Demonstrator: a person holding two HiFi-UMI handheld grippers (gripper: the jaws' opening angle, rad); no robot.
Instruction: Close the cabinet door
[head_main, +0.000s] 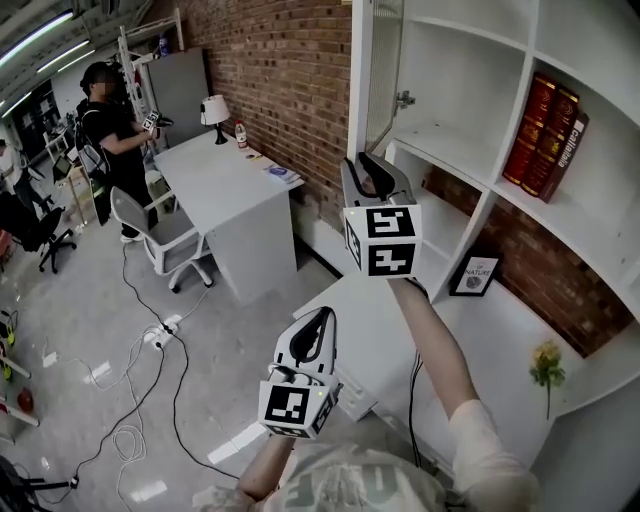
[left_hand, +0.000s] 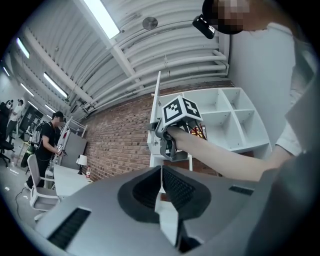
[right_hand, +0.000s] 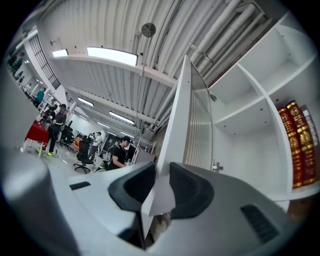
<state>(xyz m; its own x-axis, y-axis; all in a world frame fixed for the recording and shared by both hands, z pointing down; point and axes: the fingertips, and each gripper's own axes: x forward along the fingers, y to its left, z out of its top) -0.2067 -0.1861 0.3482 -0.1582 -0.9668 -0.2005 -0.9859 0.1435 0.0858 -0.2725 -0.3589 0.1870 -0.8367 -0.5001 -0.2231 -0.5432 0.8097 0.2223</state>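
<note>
The white cabinet door (head_main: 383, 70) with its ribbed glass pane stands open, swung out from the shelf unit (head_main: 470, 60). My right gripper (head_main: 372, 168) is raised at the door's free edge. In the right gripper view that edge (right_hand: 175, 125) runs down between the jaws of the right gripper (right_hand: 162, 172), and both pads lie against it. My left gripper (head_main: 322, 320) hangs lower and nearer to me, away from the door. Its jaws are together with nothing in them in the left gripper view (left_hand: 161, 172), which also shows the right hand's marker cube (left_hand: 177, 112).
Red books (head_main: 545, 135) stand on an upper shelf; a small framed picture (head_main: 473, 272) and a yellow flower (head_main: 546, 365) sit lower. A white desk (head_main: 225, 180) with a lamp (head_main: 214, 110), a chair (head_main: 150, 230), a standing person (head_main: 110, 130) and floor cables (head_main: 150, 350) are at left.
</note>
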